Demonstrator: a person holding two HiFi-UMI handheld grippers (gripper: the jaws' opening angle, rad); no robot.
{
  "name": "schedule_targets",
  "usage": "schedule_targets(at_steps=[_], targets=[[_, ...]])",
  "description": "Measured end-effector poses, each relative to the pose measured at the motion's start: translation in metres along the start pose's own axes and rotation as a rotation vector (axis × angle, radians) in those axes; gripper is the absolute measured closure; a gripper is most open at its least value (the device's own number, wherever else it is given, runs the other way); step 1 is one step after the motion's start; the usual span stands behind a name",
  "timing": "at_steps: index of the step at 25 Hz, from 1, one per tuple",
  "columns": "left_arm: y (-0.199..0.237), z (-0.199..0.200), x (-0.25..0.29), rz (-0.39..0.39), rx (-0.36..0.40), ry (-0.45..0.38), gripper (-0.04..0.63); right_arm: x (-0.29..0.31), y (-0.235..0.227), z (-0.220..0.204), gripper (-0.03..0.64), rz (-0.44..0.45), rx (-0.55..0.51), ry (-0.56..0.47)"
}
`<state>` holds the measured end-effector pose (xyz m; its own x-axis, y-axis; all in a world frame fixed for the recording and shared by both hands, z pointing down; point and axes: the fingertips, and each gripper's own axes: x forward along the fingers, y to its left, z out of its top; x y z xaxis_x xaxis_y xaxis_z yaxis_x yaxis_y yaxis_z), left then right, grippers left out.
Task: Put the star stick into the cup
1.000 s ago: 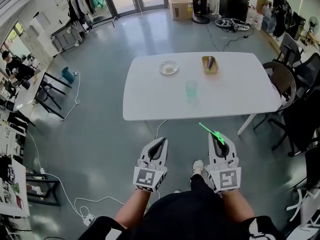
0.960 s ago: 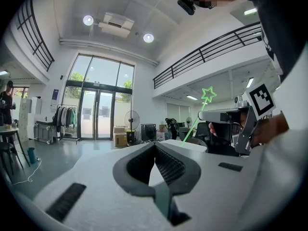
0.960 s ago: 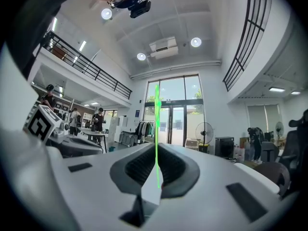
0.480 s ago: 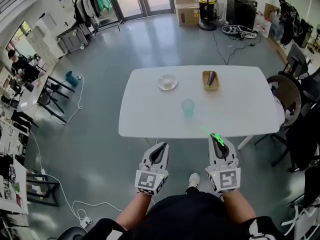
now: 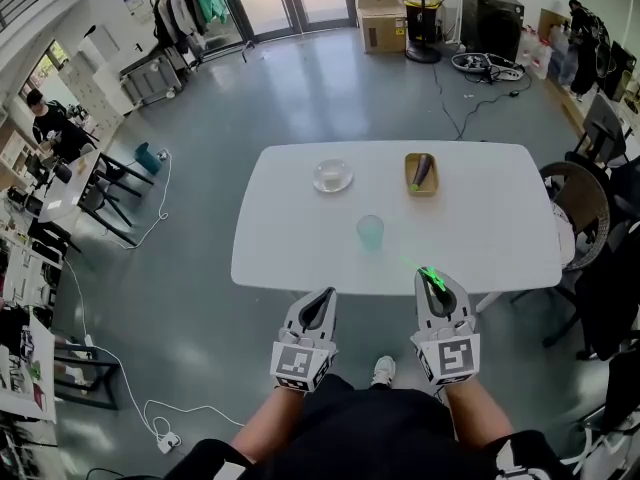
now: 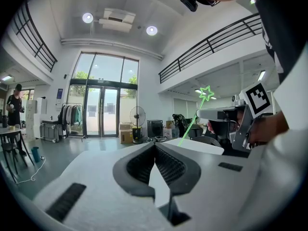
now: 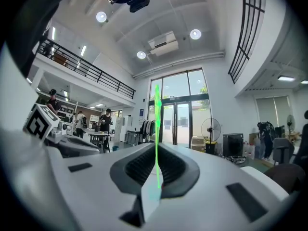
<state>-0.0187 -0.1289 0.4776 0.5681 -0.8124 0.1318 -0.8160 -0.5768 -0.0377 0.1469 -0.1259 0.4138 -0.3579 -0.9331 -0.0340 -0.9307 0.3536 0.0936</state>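
Observation:
A pale green translucent cup point(image 5: 370, 232) stands upright near the middle of the white table point(image 5: 300, 238). My right gripper point(image 5: 433, 280) is shut on the thin green star stick point(image 5: 424, 270), which slants up and left from its tips over the table's near edge. In the right gripper view the star stick point(image 7: 157, 124) rises straight up from the closed right gripper point(image 7: 157, 150). My left gripper point(image 5: 320, 302) is shut and holds nothing, just short of the table's near edge. The left gripper view shows its jaws closed, with the star stick point(image 6: 194, 117) off to the right.
A glass plate point(image 5: 333, 175) and a yellow tray point(image 5: 421, 183) holding a dark eggplant sit at the table's far side. Chairs point(image 5: 578, 200) crowd the right end. Cables point(image 5: 150, 408) trail across the floor at the left. A person sits at desks point(image 5: 45, 128) far left.
The table has come nearer in the head view. Both grippers now reach its near edge, and the star stick's tip lies over the tabletop. Both grips are unchanged.

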Motion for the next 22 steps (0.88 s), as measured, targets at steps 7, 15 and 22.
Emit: schedule_targets(at_steps=[7,15,22], targets=[[0.010,-0.009,0.014,0.010,-0.009,0.023,0.589,0.026,-0.027,-0.009,0.597,-0.038,0.001,0.002],[0.053,-0.003,0.053,-0.014,-0.005,0.000,0.589,0.080,-0.031,-0.001,0.597,-0.028,-0.032,-0.020],[0.094,0.009,0.088,-0.042,0.019,-0.016,0.589,0.121,-0.042,-0.013,0.597,-0.056,0.048,0.030]])
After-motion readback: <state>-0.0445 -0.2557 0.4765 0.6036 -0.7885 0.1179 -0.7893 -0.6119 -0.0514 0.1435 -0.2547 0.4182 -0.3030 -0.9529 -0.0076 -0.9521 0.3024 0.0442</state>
